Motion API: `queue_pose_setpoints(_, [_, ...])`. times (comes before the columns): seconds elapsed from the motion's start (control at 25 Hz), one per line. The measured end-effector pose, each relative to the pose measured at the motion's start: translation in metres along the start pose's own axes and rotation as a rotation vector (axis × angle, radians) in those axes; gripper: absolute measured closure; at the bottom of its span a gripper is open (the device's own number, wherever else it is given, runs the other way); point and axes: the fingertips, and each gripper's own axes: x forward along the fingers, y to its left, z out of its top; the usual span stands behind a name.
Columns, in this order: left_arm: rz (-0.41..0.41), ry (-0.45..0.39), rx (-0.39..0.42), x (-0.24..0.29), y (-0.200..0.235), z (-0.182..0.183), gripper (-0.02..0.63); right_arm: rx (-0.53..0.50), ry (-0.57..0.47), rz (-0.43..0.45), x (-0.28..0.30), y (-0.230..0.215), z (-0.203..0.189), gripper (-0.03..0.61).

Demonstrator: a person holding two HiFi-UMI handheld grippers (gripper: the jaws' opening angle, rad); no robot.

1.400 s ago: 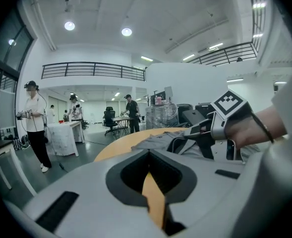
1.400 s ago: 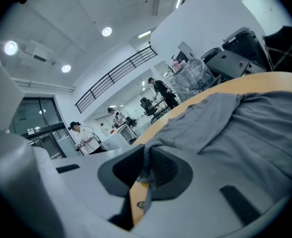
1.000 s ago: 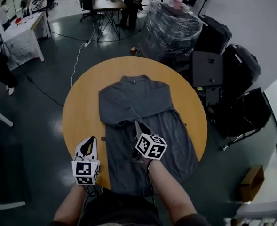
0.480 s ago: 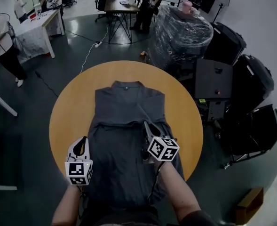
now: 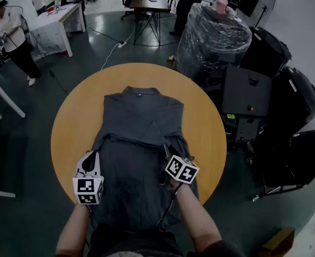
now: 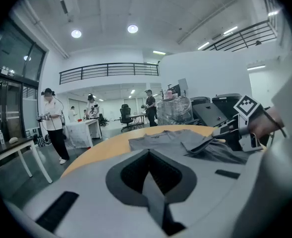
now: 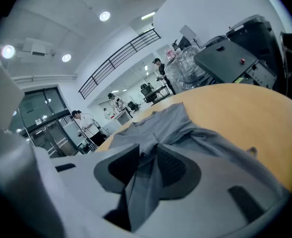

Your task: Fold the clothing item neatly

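Grey garment (image 5: 138,143) lies flat on the round table (image 5: 66,122), collar toward the far edge and hem running off the near edge by your body. There is a crosswise fold ridge about mid-table.

Right gripper (image 5: 165,148) sits over the garment, right of its centre line. Its jaws have just been opening and now stand apart, with a strip of grey cloth (image 7: 145,182) draped between them and no longer pinched. It reads as letting go of a folded-in part, likely a sleeve, though I can't tell for sure.

Left gripper (image 5: 94,154) is at the garment's left side near the near edge. Its jaws are together with nothing in them.

To do this step well:
- Open the right jaws fully before you pull back. Cloth in the gap will drag and undo the fold.
- Back out along the jaw line, low and straight. Don't lift, or the cloth rides up.
- Check that the released part lies flat inside the body outline, with its edge parallel to the side seam.
- If the fold creeps, use the closed left gripper to press it down near the ridge.
- Next grab: the left side is probably due for the matching fold. Pinch one layer at the edge only.
- The overhanging hem may pull the garment toward you, so keep moves gentle.
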Motion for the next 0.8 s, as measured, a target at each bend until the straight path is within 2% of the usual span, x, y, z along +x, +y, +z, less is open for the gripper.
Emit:
queue_pose_setpoints(0.12, [0.021,-0.012,0.015,-0.006,0.002,0.008,0.606,-0.042,-0.047,-0.084,-0.017,-0.011,0.014,0.491])
queue_pose_setpoints(0.2, [0.043,-0.02,0.023,-0.012,0.011,0.012,0.606,-0.107,-0.101,-0.147,-0.031,-0.014,0.03,0.491])
queue_pose_setpoints(0.24, [0.054,-0.024,0.019,-0.016,0.016,0.014,0.605,-0.172,-0.122,-0.153,-0.037,-0.009,0.038,0.492])
queue_pose_setpoints(0.32, [0.063,-0.03,-0.003,-0.023,0.023,0.017,0.605,-0.368,-0.116,-0.084,-0.038,0.019,0.043,0.492])
queue_pose_setpoints(0.44, [0.034,-0.034,-0.025,-0.024,0.023,0.015,0.605,-0.676,0.034,0.085,-0.015,0.066,0.006,0.492])
queue_pose_setpoints(0.56, [0.002,-0.042,-0.027,-0.016,0.023,0.013,0.605,-0.906,0.191,0.12,0.015,0.081,-0.046,0.492])
queue_pose_setpoints(0.64, [-0.007,-0.043,-0.051,-0.01,0.024,0.011,0.606,-0.976,0.26,0.104,0.03,0.08,-0.067,0.484])
queue_pose_setpoints(0.8, [-0.038,-0.036,-0.07,0.006,0.023,0.008,0.604,-1.036,0.318,0.048,0.052,0.07,-0.084,0.469])
